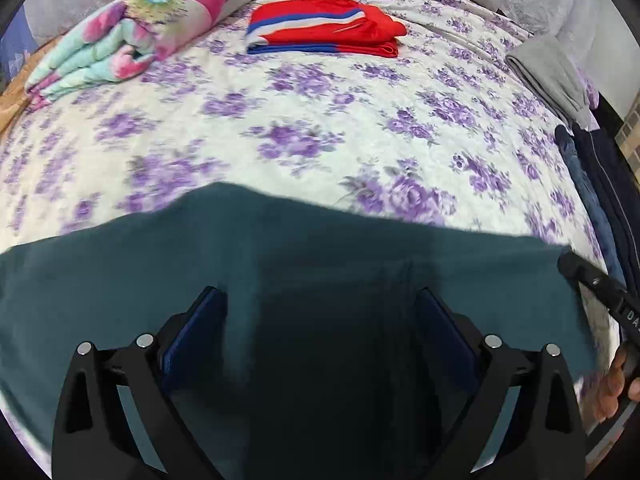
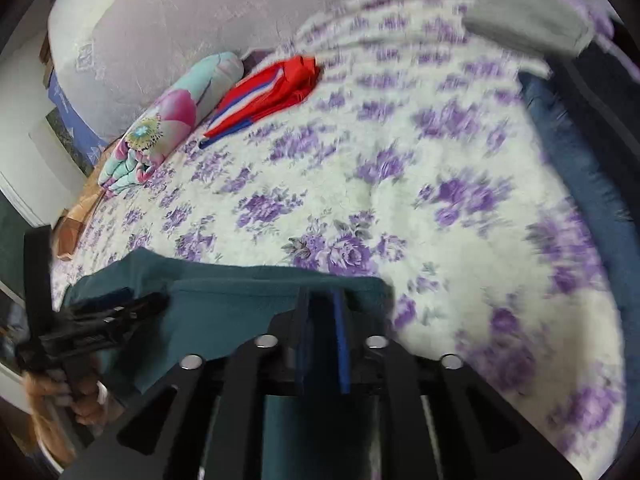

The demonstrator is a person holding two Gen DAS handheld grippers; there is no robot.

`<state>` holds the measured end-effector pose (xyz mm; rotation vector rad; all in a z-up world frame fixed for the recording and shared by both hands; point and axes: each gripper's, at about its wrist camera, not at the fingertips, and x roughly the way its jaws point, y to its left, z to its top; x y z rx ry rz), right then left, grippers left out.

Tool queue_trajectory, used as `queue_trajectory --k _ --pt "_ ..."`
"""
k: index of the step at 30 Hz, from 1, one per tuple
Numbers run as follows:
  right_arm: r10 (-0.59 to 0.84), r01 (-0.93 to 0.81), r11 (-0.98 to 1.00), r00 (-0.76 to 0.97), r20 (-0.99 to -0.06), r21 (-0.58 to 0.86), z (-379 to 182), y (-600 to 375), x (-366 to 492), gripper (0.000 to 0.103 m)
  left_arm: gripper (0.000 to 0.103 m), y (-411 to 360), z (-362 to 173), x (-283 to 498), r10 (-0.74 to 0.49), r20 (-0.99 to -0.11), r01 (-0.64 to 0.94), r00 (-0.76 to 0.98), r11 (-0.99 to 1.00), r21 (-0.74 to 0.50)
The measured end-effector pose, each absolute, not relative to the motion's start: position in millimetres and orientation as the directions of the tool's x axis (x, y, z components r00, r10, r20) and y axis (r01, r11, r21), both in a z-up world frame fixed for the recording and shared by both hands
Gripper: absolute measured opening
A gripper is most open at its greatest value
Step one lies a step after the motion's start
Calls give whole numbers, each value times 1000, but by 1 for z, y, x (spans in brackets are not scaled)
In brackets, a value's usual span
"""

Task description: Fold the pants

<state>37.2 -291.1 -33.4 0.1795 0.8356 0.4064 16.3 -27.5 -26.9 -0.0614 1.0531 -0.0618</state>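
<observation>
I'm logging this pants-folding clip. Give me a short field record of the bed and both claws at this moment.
surface: bed with purple-flowered cover
item in work: dark teal pants, at the near edge
left claw: open wide over the pants, pads clear
right claw: narrow gap, grip unclear
already folded: red striped garment, far side
also there: rolled floral blanket; grey folded cloth

Each hand-held gripper [image 1: 320,344] [image 2: 322,340] has black slotted linkage arms, silver round pivot screws and blue finger pads [image 1: 196,328].
</observation>
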Motion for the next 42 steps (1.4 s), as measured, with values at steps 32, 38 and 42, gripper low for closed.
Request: queue_trajectory --k 32,38,42 --pt "477 -320 871 732 -487 372 -21 -281 -6 99 9 157 -16 -68 123 -787 -371 605 918 -141" --pt "507 -304 839 736 -449 450 -16 -296 -9 99 9 51 58 -73 -81 -666 -16 742 990 -138" --pt "523 -286 819 728 -443 497 -17 -305 -8 99 67 -21 50 -54 -300 -699 187 649 954 -236"
